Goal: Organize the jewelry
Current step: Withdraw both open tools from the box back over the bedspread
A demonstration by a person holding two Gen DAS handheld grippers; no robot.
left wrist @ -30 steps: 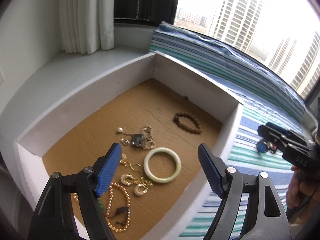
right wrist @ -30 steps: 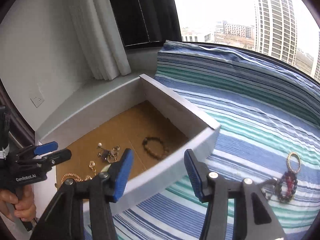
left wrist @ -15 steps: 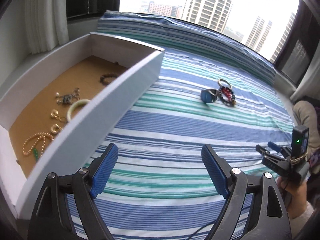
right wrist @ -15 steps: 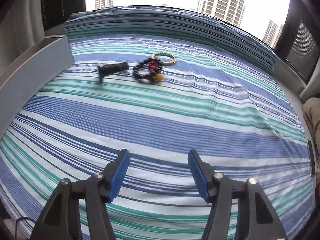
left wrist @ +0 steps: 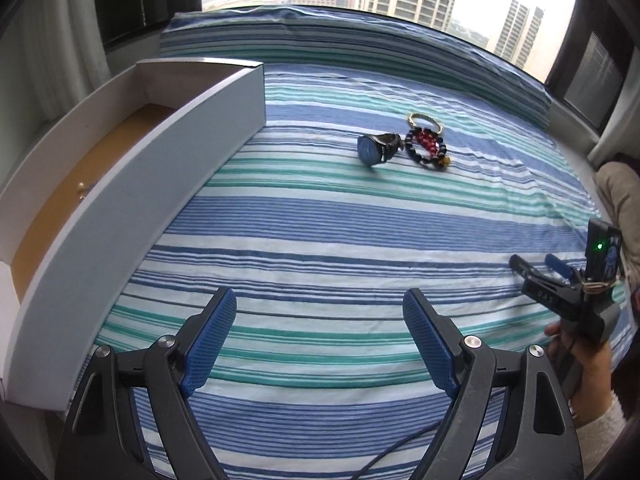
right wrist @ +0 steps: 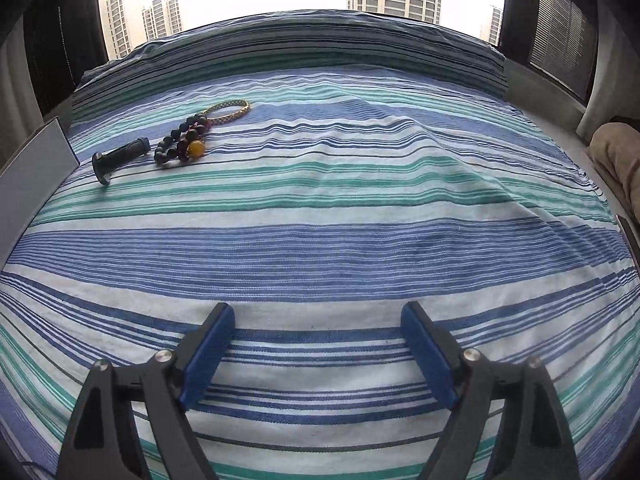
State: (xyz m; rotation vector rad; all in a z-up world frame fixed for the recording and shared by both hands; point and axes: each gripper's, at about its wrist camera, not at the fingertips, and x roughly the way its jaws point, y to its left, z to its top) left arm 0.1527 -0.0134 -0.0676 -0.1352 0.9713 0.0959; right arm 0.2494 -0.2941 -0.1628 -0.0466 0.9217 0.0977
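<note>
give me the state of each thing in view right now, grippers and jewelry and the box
left gripper: open, empty
right gripper: open, empty
watch: lying on the striped cloth, outside the box
beaded bracelet: on the cloth beside the watch
gold bangle: flat on the cloth
white box: open-topped

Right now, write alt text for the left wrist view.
Three pieces lie together on a striped bedspread: a watch, a beaded bracelet and a gold bangle. The open left gripper is in the foreground, a white box at left.
</note>
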